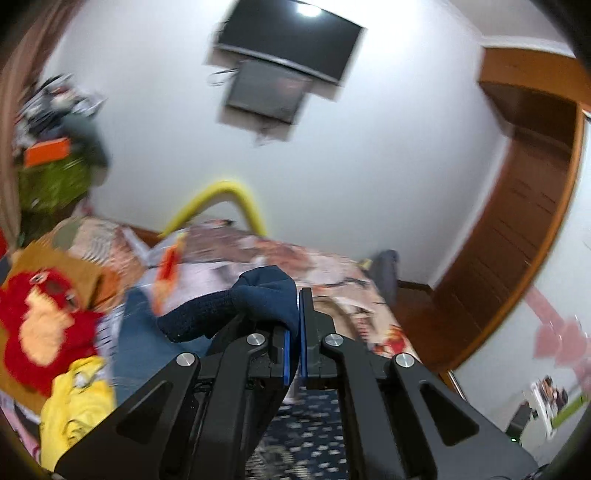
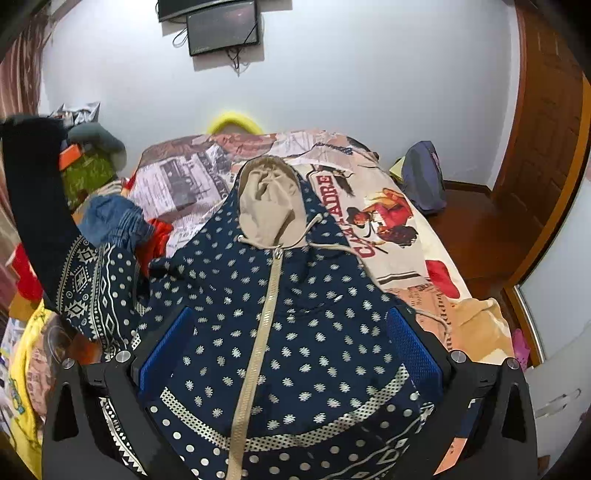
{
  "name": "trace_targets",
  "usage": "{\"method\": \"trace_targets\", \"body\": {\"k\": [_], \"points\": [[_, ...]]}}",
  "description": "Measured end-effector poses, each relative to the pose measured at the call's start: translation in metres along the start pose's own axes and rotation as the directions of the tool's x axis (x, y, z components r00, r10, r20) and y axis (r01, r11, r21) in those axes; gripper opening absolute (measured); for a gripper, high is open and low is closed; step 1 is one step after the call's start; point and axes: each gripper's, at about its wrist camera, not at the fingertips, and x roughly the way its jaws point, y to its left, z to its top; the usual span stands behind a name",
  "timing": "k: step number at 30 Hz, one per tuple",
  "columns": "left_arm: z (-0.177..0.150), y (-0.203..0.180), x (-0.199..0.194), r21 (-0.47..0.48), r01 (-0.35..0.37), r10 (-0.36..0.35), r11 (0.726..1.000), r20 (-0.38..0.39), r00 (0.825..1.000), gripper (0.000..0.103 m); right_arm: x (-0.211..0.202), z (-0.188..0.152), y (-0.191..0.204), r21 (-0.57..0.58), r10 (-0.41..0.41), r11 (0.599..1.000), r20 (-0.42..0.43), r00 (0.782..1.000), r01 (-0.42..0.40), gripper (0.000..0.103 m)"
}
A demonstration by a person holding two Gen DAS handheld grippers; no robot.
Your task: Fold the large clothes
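Observation:
A navy patterned zip hoodie with a beige hood lies face up on the bed. Its left sleeve is lifted up at the left of the right wrist view. My left gripper is shut on the sleeve's navy ribbed cuff and holds it raised above the bed. My right gripper is open and empty, its blue pads spread wide just above the hoodie's lower front.
The bed has a printed sheet. Other clothes are piled at its left: jeans, a red and tan garment, a yellow one. A wooden door stands at the right, screens hang on the wall.

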Motion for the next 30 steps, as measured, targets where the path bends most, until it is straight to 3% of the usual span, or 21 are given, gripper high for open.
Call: {"method": "trace_targets", "body": {"k": [8, 12, 19, 26, 27, 30], "points": [[-0.037, -0.111, 0.064, 0.129, 0.135, -0.116, 0.982, -0.144, 0.983, 0.002, -0.012, -0.002, -0.039, 0.048, -0.007, 0.999, 0.022, 1.000, 0.006, 0.103], [-0.082, -0.157, 0.103, 0.181, 0.186, -0.134, 0.966, -0.264, 0.955, 0.002, -0.013, -0.011, -0.064, 0.080, -0.030, 0.996, 0.012, 0.999, 0.029, 0.103], [-0.179, -0.207, 0.159, 0.212, 0.252, -0.126, 0.944, -0.477, 0.870, 0.002, -0.007, -0.030, -0.108, 0.142, -0.088, 0.985, -0.044, 0.995, 0.093, 0.103], [-0.263, -0.232, 0.193, 0.287, 0.279, -0.041, 0.916, -0.626, 0.779, 0.003, 0.001, -0.050, -0.136, 0.179, -0.120, 0.974, -0.113, 0.986, 0.140, 0.103], [-0.274, -0.234, 0.197, 0.290, 0.294, -0.035, 0.911, -0.656, 0.754, 0.004, 0.001, -0.052, -0.138, 0.179, -0.123, 0.973, -0.119, 0.985, 0.143, 0.103], [-0.287, -0.239, 0.197, 0.301, 0.323, -0.025, 0.897, -0.696, 0.718, 0.015, 0.000, -0.060, -0.141, 0.170, -0.136, 0.973, -0.134, 0.982, 0.158, 0.103]]}}
